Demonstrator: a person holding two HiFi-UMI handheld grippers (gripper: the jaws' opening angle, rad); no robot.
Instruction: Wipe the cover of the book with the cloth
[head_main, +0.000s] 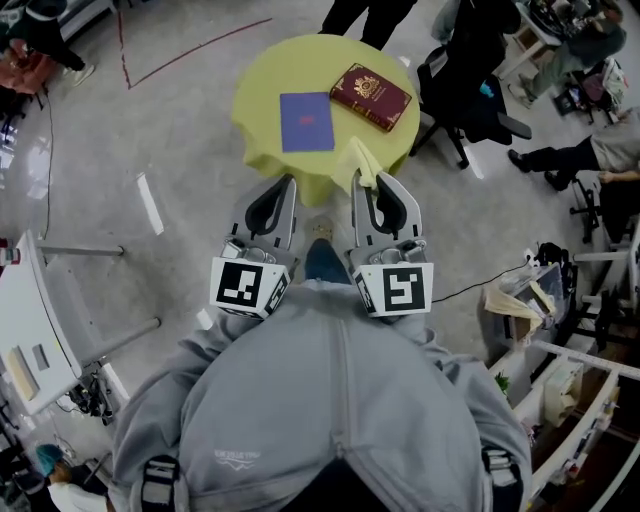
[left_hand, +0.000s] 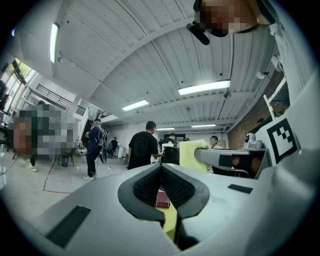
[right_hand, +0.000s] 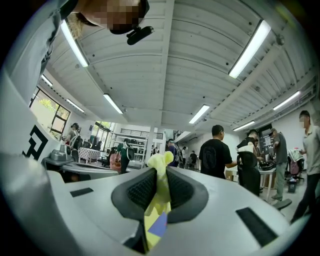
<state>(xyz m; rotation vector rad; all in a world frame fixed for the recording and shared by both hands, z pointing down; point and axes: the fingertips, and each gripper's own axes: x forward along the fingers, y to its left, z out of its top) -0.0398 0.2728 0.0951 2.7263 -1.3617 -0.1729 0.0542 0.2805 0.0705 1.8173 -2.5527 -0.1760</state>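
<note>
1. A round counter (head_main: 262, 80) draped in a yellow cover stands on the grey floor ahead of the person.
2. Two books lie flat on the counter, near each other but apart. A maroon hardback book (head_main: 371, 96) with a gold emblem on its cover lies toward the far right. A thin blue-violet book (head_main: 307, 121) lies left of it, nearer the middle.
3. The right tool (head_main: 366, 182) is clamped on a pale yellow cloth (head_main: 362, 158). In the right gripper view, the cloth (right_hand: 159, 190) runs up between the ribbed black pads of the right tool (right_hand: 159, 172) and pokes out above their tips.
4. In the head view, the cloth's free end hangs over the near edge of the counter. It touches neither book.
5. The left tool (head_main: 287, 185) is held beside the right one, just short of the counter's near edge. In the left gripper view, the pads of the left tool (left_hand: 161, 167) are pressed together with nothing between them.
6. Below those pads, the left gripper view shows part of the maroon hardback book (left_hand: 162, 199) and the yellow counter (left_hand: 170, 220).
7. Below the right tool's pads, a corner of the thin blue-violet book (right_hand: 157, 225) shows.
</note>
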